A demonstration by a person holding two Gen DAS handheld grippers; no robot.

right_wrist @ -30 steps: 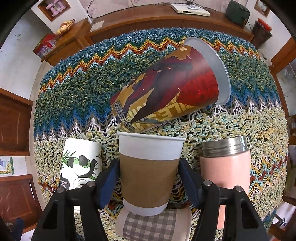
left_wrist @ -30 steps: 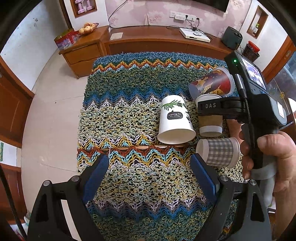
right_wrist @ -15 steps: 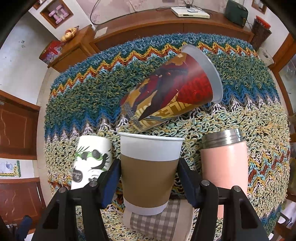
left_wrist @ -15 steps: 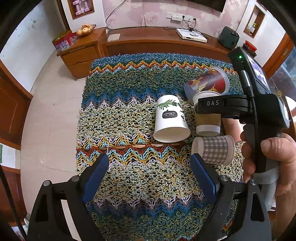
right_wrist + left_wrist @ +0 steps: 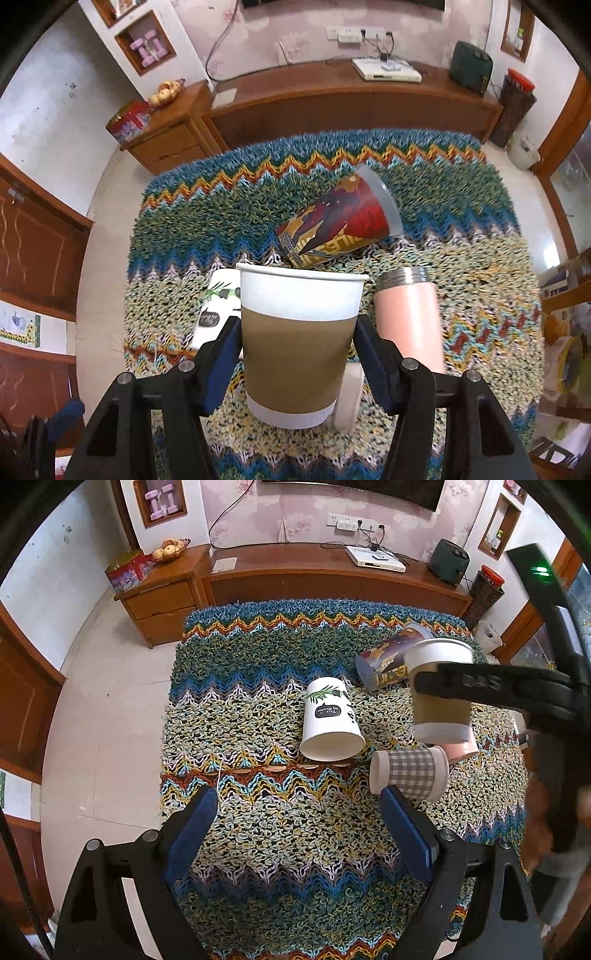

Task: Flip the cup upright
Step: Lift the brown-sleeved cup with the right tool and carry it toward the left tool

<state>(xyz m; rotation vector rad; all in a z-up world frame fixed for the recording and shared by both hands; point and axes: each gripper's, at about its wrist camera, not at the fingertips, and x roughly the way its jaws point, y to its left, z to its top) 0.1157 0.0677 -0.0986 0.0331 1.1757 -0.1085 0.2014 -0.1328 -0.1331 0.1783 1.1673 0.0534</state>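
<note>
Our left wrist view looks steeply down along its own fingers onto the zigzag rug (image 5: 280, 716), from well back of the brown-sleeved cup (image 5: 441, 698) and facing the wooden cabinet (image 5: 332, 579) beyond. Our right wrist view sits very close to that cup (image 5: 299, 339), which fills its lower centre, facing the same cabinet (image 5: 354, 99). We share the rug (image 5: 207, 236), the cup and the cabinet across both views.

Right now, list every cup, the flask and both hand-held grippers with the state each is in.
Brown-sleeved cup: upright, mouth up, lifted off the rug.
Right hand-held gripper: shut on the brown-sleeved cup.
Left hand-held gripper: open, holding nothing.
White leaf-print cup: lying on its side.
Checked cup: lying on its side.
Red and gold cup: lying on its side.
Pink flask: lidless.
</note>
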